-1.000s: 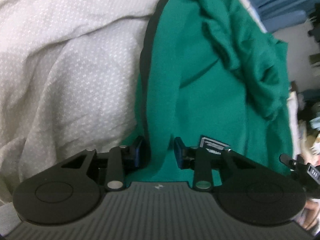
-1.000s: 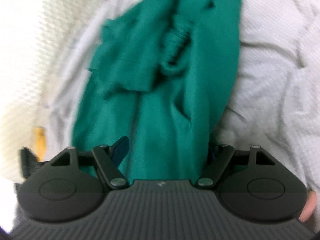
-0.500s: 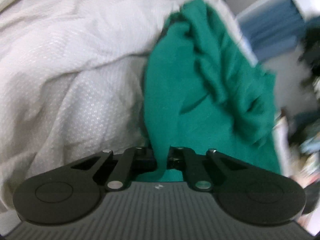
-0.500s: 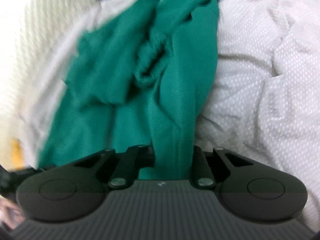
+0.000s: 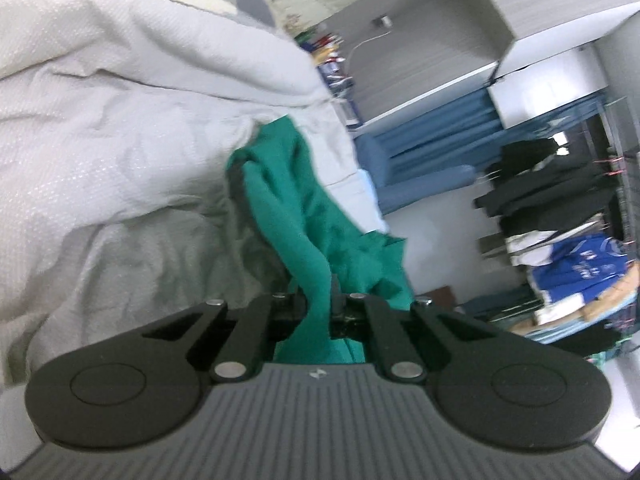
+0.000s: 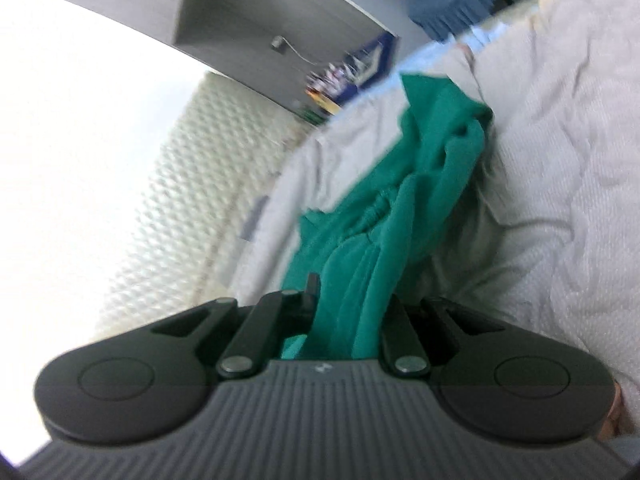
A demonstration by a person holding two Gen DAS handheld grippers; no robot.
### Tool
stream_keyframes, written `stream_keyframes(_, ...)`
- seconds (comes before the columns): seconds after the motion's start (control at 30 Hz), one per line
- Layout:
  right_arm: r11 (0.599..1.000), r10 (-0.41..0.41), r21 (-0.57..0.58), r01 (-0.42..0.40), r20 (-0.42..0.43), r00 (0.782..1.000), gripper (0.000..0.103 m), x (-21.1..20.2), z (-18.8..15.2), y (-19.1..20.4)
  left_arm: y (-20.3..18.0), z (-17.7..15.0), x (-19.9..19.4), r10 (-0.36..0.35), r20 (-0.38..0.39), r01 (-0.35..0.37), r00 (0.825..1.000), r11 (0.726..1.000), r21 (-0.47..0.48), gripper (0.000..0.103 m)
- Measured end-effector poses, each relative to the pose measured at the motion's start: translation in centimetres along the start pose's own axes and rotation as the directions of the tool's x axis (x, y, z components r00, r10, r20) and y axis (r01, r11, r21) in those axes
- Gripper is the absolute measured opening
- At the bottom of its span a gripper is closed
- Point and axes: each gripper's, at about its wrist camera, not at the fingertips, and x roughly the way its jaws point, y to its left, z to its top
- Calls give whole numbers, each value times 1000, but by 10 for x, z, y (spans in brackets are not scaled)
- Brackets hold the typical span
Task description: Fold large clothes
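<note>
Over a rumpled white duvet [image 5: 120,128], both the left gripper [image 5: 318,300] and right gripper [image 6: 352,300] are clamped on the green garment [image 5: 296,208], raised and trailing onto the bed; soft, limp, light, best pinched at corners or hem.

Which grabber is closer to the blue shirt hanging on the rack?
Left. The blue shirt hangs to the side of the left gripper, which grips the green garment. The right gripper's view doesn't show it.

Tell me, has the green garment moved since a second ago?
Yes. The green garment has been lifted off the white bedding, gripped by both tools; a second ago it lay spread flat there.
</note>
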Motion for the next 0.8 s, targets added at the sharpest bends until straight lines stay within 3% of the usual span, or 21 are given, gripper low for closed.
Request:
stream_keyframes(0.23, 996, 61, -59, -60, 11, 998, 11, -59, -23, 26, -11, -36, -84, -95, 0, 95, 995, 995, -5, 6)
stream_keyframes(0.4, 999, 47, -7, -47, 16, 999, 12, -91, -51, 21, -4, -73, -123, -131, -14, 131, 991, 991, -19, 6)
stream_keyframes(0.57, 997, 8, 72, -9, 15, 1000, 13, -71, -42, -1, 3, -65, -95, -145, -24, 145, 989, 989, -25, 6)
stream_keyframes(0.8, 980, -60, 192, 45, 73, 996, 15, -1, 30, -13, -35, 33, 16, -149, 30, 149, 988, 989, 2, 7)
